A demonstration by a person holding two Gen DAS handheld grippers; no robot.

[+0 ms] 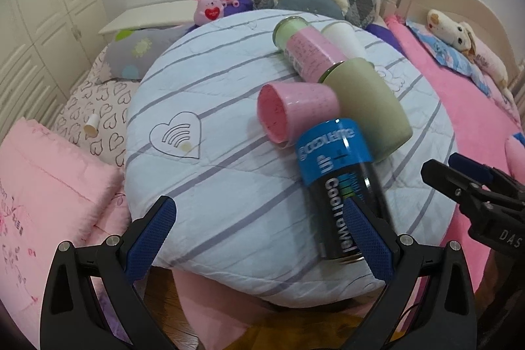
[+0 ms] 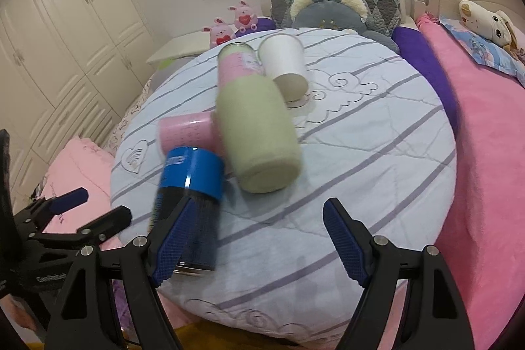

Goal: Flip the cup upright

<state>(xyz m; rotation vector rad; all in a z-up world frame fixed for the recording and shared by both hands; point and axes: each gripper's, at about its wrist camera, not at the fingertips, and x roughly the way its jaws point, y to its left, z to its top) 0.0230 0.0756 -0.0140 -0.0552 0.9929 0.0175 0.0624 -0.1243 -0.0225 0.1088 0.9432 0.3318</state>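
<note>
On the round striped cushion [image 2: 377,153], the green cup [image 2: 259,133] lies on its side, base toward the spread, empty right gripper [image 2: 252,238], well ahead of its fingers. The left gripper [image 1: 259,235] also gapes, holding nothing. The cup is matte, pale olive.

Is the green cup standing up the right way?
No, the green cup lies on its side on the round striped cushion, leaning against the pink cup and the blue can.
</note>
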